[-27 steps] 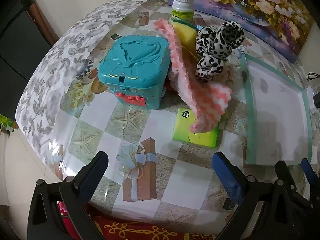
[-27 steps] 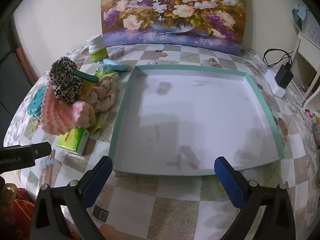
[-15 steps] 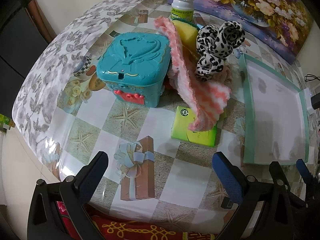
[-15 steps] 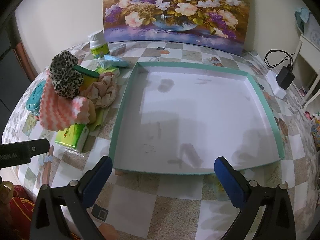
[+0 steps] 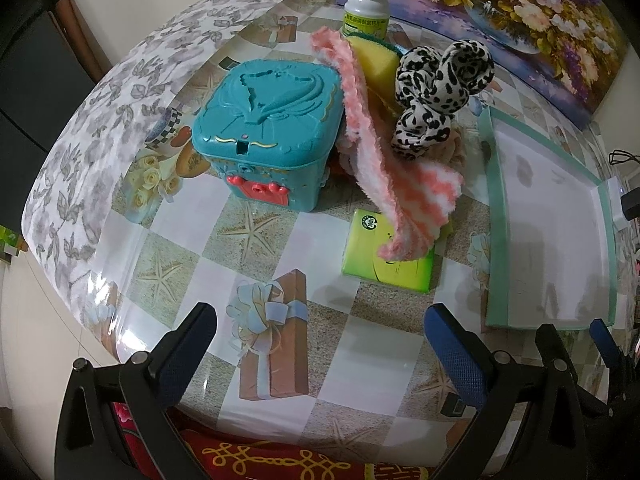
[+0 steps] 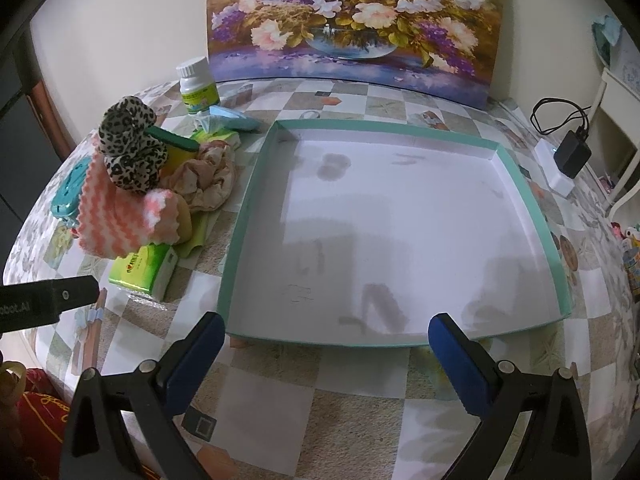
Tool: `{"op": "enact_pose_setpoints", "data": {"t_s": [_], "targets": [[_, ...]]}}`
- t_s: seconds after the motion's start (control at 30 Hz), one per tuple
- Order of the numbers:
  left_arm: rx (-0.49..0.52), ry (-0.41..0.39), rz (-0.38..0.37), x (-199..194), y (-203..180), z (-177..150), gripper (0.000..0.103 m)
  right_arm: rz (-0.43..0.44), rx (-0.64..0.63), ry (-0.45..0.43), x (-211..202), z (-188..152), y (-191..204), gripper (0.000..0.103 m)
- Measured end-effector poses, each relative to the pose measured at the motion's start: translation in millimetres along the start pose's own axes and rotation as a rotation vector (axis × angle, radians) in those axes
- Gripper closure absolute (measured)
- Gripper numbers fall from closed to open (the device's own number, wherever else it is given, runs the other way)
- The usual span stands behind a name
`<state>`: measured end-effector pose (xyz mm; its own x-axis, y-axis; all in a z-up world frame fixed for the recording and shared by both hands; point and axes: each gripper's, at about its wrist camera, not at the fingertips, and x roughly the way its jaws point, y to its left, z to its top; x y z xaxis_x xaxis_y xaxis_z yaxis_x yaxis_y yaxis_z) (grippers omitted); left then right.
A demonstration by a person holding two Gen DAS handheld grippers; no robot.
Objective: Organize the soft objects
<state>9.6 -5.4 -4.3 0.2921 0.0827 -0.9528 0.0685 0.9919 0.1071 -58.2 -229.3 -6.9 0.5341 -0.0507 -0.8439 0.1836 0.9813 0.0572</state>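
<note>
Both tongs, left tongs (image 5: 320, 344) and right tongs (image 6: 326, 344), hang wide open and empty, barely shifted, the soft pile (image 5: 404, 152) at one o'clock untouched, tray (image 6: 236, 248) bare.

A teal box (image 5: 272, 128), pink-and-white striped cloth (image 5: 384, 184), leopard-print scrunchie (image 5: 436, 92), lime-green tissue pack (image 5: 376, 260) and teal-rimmed white tray (image 6: 400, 232).

Teal toy box (image 5: 276, 128), pill bottle (image 5: 366, 8)
</note>
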Motion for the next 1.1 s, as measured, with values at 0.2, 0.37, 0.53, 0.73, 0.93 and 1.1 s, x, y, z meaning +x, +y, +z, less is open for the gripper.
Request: {"op": "enact_pose_setpoints", "data": {"t_s": [0.2, 0.37, 0.53, 0.73, 0.93, 1.1], "targets": [[-0.010, -0.018, -0.018, 0.5, -0.2, 0.8, 0.000, -0.001, 0.001, 0.000, -0.3, 0.1, 0.3, 0.000], [-0.019, -0.004, -0.042, 2.7, -0.7, 2.1, 0.000, -0.004, -0.001, 0.007, 0.8, 0.0, 0.4, 0.000], [-0.013, -0.002, -0.034, 2.3, -4.9, 3.7, 0.000, -0.018, -0.007, 0.012, 0.4, -1.2, -0.6, 0.000], [-0.015, -0.068, -0.048, -7.7, -8.0, 6.9, 0.000, -0.037, -0.032, -0.002, -6.5, -2.8, 2.1, 0.000], [0.012, -0.167, -0.090, -29.4, -20.9, 13.4, 0.000, -0.059, 0.011, -0.017, -15.6, -1.0, -2.7, 0.000], [0.004, -0.203, -0.120, -52.5, -27.6, 26.4, 0.000, -0.042, 0.020, -0.028, -22.3, 5.0, -4.6, 0.000]]}}
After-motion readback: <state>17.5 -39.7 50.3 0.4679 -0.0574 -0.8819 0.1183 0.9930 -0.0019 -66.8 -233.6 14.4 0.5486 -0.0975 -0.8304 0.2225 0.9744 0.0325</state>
